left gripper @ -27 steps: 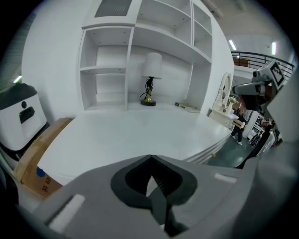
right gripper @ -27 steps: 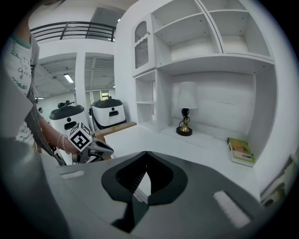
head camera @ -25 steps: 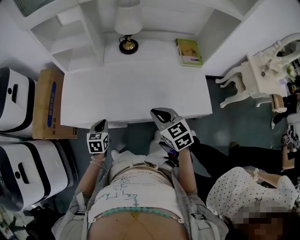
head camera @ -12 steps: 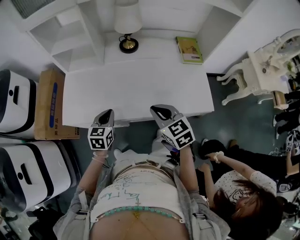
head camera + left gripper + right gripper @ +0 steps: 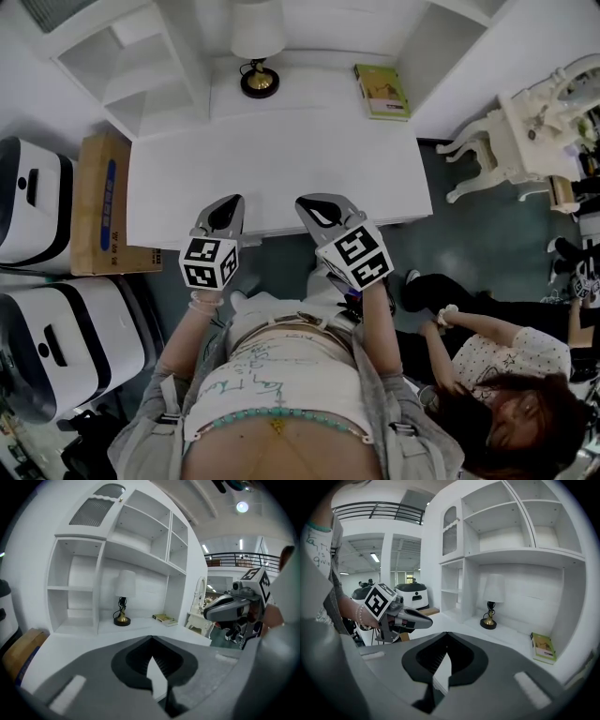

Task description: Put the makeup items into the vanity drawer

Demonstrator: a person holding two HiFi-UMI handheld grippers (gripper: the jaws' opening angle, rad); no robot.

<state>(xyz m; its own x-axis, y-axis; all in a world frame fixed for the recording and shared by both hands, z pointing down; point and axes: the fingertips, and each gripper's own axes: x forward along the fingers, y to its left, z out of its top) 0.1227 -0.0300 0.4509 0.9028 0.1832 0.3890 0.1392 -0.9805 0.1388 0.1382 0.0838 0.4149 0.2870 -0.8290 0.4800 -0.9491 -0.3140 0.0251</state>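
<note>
No makeup items show in any view, and I cannot see an open drawer. The white vanity table [image 5: 281, 169] lies ahead of me, its top bare up to a lamp [image 5: 260, 80] and a green book [image 5: 382, 91] at the back. My left gripper [image 5: 228, 208] hovers at the table's front edge, jaws shut and empty; in its own view the tips [image 5: 151, 638] meet. My right gripper [image 5: 319, 206] is level beside it, likewise shut on nothing [image 5: 446, 633]. Each gripper shows in the other's view: the right gripper [image 5: 229, 609] and the left gripper [image 5: 405, 616].
White shelves [image 5: 141, 75] rise at the back left of the table. A cardboard box [image 5: 98, 202] and two white machines [image 5: 28, 202] stand on the left. A white chair [image 5: 506, 150] is at right. A person [image 5: 497, 375] sits on the floor, low right.
My left gripper has risen and come forward to the table's front edge, now beside the right one. The right gripper rose slightly. The person on the floor has shifted position.
</note>
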